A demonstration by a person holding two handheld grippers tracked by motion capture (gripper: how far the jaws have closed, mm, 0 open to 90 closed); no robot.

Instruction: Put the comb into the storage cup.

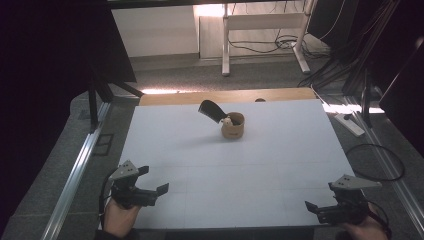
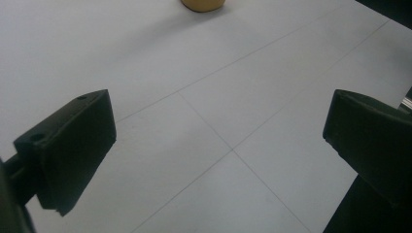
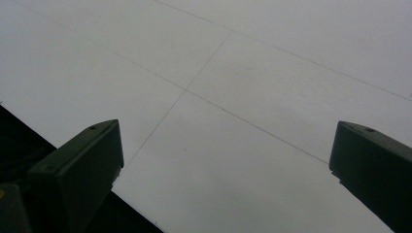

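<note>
A tan round cup (image 1: pixel 233 127) stands near the far middle of the white table (image 1: pixel 225 165). A black object (image 1: pixel 210 110) leans out of it to the left, with a small pale item at the rim. The cup's base (image 2: pixel 203 4) shows at the top edge of the left gripper view. My left gripper (image 1: pixel 153 181) is held at the near left corner, jaws wide apart with nothing between them. My right gripper (image 1: pixel 320 199) is held at the near right corner, also open and holding nothing. In the gripper views, my left gripper (image 2: pixel 221 131) and my right gripper (image 3: pixel 226 155) hover over bare tabletop.
A wooden strip (image 1: pixel 225 96) runs along the table's far edge. Metal rails (image 1: pixel 75 175) flank the table on both sides. A black cable loop (image 1: pixel 375 162) lies on the floor at right. A white desk frame (image 1: pixel 260 30) stands farther back.
</note>
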